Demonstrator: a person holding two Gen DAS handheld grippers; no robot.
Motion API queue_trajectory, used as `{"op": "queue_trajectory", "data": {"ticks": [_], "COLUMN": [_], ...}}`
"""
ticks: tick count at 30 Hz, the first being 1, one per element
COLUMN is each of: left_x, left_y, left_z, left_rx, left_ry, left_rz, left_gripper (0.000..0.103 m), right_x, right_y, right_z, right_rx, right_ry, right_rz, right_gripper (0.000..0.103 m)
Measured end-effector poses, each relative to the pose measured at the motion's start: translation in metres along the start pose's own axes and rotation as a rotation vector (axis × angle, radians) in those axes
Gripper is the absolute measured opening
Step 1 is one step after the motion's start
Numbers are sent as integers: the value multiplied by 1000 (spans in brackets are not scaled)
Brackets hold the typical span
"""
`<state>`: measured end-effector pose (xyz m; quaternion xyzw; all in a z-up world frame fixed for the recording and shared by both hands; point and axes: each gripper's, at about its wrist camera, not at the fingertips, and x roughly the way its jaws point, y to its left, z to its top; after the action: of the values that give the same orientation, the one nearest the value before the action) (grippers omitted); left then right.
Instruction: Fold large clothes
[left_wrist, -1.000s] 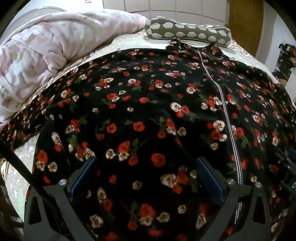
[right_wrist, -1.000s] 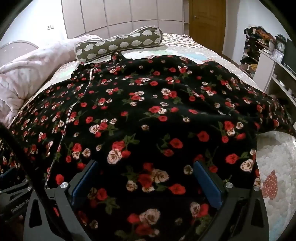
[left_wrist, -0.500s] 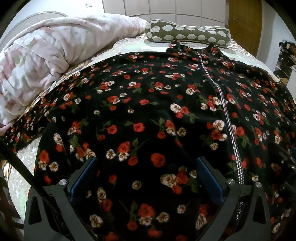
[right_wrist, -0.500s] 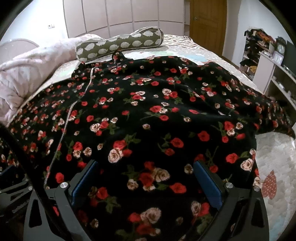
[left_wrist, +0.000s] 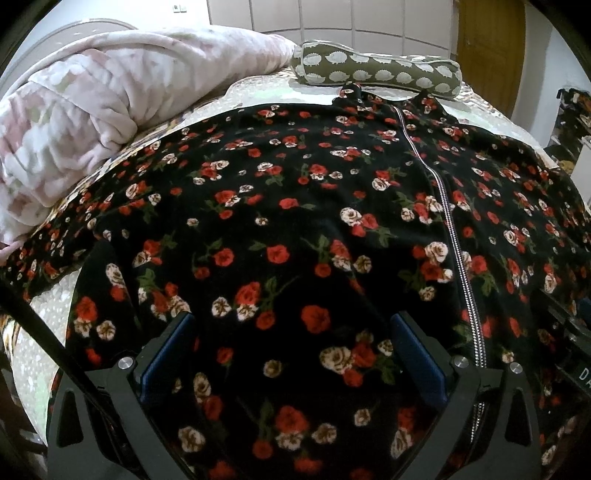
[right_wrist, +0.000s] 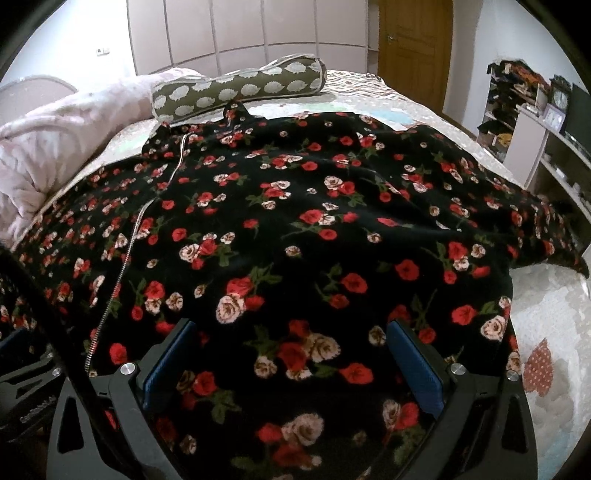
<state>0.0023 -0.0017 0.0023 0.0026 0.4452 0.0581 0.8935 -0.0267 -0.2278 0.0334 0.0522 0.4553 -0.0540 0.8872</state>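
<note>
Our left gripper (left_wrist: 291, 354) has its blue-padded fingers (left_wrist: 168, 354) spread wide, with nothing pinched between them; the right gripper (right_wrist: 290, 360) is the same, fingers (right_wrist: 413, 363) wide apart and empty. Both hang low over the near hem of the floral garment (left_wrist: 295, 221), one on each side of the zipper (left_wrist: 452, 236): the left gripper to the zipper's left, the right gripper to its right. Whether the pads actually touch the cloth we cannot tell, since the fisheye flattens the gap.

Outward from the fingers, the garment lies front-up and spread nearly flat across the bed (right_wrist: 546, 332), zipper closed and running away from us toward the collar. Beyond the collar lies the patterned bolster pillow (left_wrist: 376, 72), just past the neckline. Left of the zipper, one sleeve reaches out under the edge of the pink blanket (left_wrist: 92, 122); right of it, the other sleeve trails toward the bed's edge.

Over the last second very little has changed: the pillow has slipped slightly lower in the left view, so we have tipped or risen a touch, and the cloth has not moved. We judge that no fold has begun; we are poised to take the hem or a side.
</note>
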Motion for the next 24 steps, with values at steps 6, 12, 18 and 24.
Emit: {"op": "queue_trajectory", "data": {"ticks": [6, 12, 18, 24], "left_x": [1, 0, -1, -3], "left_y": [3, 3, 0, -5], "left_z": [-4, -6, -6, -7], "left_rx": [-11, -24, -27, -29], "left_ry": [2, -2, -3, -4], "left_rz": [-22, -51, -60, -65], "left_gripper": [103, 103, 103, 103], "right_x": [1, 1, 2, 2], "right_y": [0, 0, 0, 0], "right_z": [0, 1, 1, 1], "right_rx": [1, 3, 0, 6], "right_ry": [2, 1, 4, 1], "right_rz": [-3, -1, -5, 2], "right_gripper": [103, 103, 103, 103]}}
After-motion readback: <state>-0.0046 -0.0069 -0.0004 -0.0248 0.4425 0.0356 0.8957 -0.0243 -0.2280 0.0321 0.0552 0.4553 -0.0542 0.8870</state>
